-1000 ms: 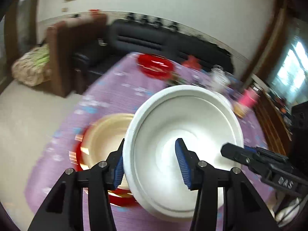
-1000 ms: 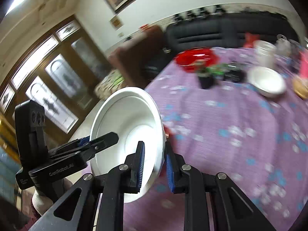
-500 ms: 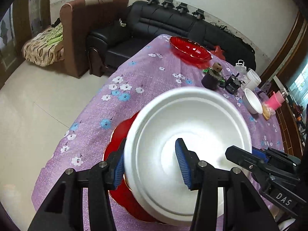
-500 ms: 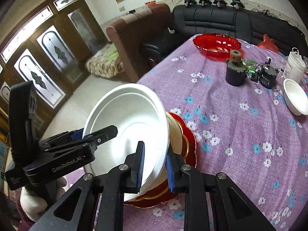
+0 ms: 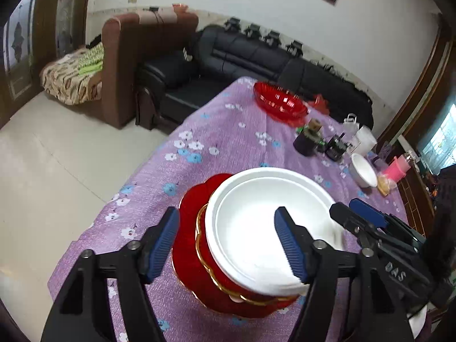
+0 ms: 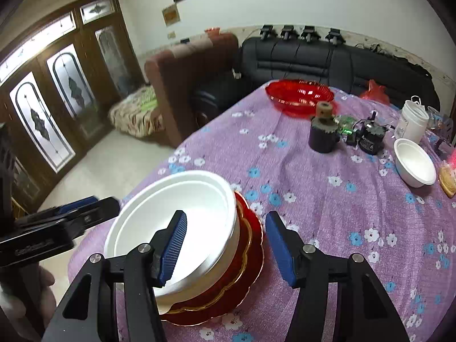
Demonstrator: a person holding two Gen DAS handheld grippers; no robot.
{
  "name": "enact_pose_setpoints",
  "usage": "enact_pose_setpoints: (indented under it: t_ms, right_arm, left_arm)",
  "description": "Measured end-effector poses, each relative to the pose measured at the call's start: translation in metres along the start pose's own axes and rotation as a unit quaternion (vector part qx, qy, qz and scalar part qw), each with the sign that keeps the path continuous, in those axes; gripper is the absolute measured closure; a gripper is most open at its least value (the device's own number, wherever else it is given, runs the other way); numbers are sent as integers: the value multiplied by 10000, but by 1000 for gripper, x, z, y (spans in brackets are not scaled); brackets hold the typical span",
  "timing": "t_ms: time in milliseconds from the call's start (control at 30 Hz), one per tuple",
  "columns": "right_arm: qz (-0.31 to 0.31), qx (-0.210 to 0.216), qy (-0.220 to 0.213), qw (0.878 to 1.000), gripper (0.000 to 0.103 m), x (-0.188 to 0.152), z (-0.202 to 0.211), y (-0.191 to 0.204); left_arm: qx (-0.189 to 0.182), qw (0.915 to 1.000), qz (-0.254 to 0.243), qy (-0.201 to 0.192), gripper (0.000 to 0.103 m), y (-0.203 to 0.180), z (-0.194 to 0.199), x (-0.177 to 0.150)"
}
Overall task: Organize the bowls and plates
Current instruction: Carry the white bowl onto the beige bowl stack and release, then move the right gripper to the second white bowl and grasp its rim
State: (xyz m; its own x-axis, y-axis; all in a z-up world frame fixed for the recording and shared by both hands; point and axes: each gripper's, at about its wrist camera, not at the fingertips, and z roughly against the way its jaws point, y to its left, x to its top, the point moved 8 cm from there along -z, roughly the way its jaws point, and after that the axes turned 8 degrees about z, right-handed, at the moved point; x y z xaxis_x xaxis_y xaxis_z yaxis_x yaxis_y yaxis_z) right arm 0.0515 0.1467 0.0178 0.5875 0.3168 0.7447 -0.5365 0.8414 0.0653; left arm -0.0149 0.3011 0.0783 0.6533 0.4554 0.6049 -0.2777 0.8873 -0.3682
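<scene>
Two grippers' jaws opening round white bowl [image 5: 265,222] nested in red plates [image 5: 196,256], pads clear.

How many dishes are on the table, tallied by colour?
White: 2, the big white bowl on the stack and the small white bowl farther back.
Red: 2, the red plate under the stack and the red glass bowl at the far end.
Total: 4. More may be hidden inside the stack.

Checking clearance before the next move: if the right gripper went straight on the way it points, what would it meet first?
Probably the large white bowl's near rim, between the opening jaws of the right gripper, atop the red gold-trimmed plates. Depth is unclear.
</scene>
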Motion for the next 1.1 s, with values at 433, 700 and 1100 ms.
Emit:
enact_pose_setpoints:
  t_ms: [433,700,1100]
  right_arm:
    - [-498,-163,181,9985,35,-32,1,-38]
    - [-611,-260,-425,9969,32,-19,31,-45]
    - [-744,109,6,9972,30,-39,6,-43]
  left_arm:
    - [-218,9978,-396,-494,22,-40,37,-22]
    - [-270,9963,-554,-599,22,-61,46,-31]
    - [-340,9956,-629,-601,21,-81,48,-40]
